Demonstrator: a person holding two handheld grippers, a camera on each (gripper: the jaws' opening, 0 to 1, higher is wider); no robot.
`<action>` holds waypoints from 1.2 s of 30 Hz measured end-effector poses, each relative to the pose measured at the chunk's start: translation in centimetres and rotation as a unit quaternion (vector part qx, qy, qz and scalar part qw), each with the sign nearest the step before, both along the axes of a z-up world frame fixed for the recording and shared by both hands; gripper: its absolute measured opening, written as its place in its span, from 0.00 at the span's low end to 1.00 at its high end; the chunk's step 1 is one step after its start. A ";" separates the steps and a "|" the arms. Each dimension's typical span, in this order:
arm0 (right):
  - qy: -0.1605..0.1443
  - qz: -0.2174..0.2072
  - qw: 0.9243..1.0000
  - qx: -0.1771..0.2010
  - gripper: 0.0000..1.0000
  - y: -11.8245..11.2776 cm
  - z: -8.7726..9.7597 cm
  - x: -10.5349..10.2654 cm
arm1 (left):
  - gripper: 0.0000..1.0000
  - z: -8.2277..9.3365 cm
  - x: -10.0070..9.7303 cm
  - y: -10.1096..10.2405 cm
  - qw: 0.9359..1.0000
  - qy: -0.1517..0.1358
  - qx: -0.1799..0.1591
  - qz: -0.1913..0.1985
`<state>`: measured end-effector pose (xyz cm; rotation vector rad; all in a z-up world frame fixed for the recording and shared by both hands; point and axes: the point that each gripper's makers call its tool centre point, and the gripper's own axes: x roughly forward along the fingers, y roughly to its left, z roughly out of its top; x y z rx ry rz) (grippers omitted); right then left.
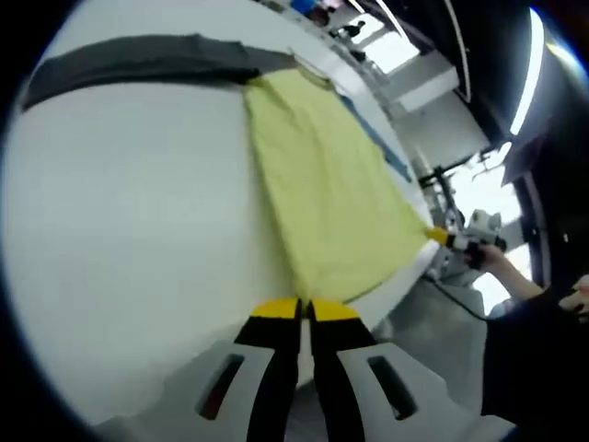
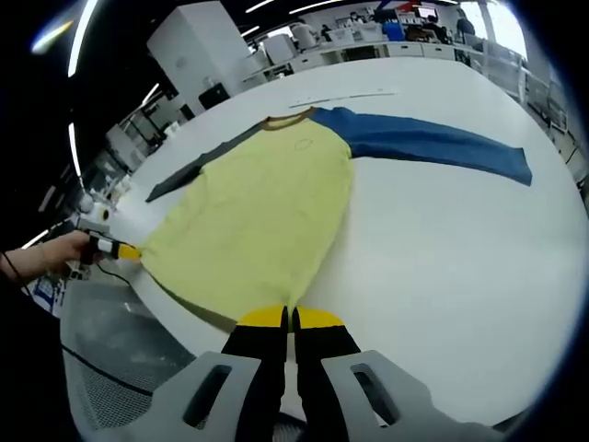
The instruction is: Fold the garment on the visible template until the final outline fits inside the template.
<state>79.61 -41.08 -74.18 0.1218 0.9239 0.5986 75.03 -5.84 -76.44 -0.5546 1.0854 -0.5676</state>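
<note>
My left gripper (image 1: 305, 308) is pinching the hem of the yellow shirt (image 1: 327, 189) at the near edge of the white table (image 1: 120, 239). My right gripper (image 2: 291, 317) pinches the other hem corner. The one shirt lies flat, with two sleeves: a blue sleeve (image 2: 433, 143) and a gray sleeve (image 1: 138, 60). Desks (image 2: 368, 32) stand past the far edge.

White table (image 2: 442, 249) with one garment laid flat.

Garment (image 2: 262, 212) lies spread on the tabletop: yellow body, hem at the near edge, collar toward the far side. Blue sleeve (image 2: 433, 143) extends flat to one side, dark grey sleeve (image 1: 138, 57) to the other. A thin pale strip (image 2: 340, 95) lies on the table beyond the collar.
</note>
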 end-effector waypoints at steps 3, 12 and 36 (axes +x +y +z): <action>0.004 0.007 1.000 -0.008 0.03 -0.1 -0.5 -0.6 | 0.00 0.0 -0.4 -0.3 1.000 0.003 0.004 -0.003; 0.023 0.011 0.999 -0.025 0.03 -0.7 -2.6 -2.2 | 0.00 -0.6 -2.8 -1.4 0.999 0.029 0.014 -0.010; 0.036 0.036 0.997 -0.051 0.03 -1.3 -3.7 -4.3 | 0.00 -0.8 -5.0 -2.0 0.997 0.067 0.021 -0.018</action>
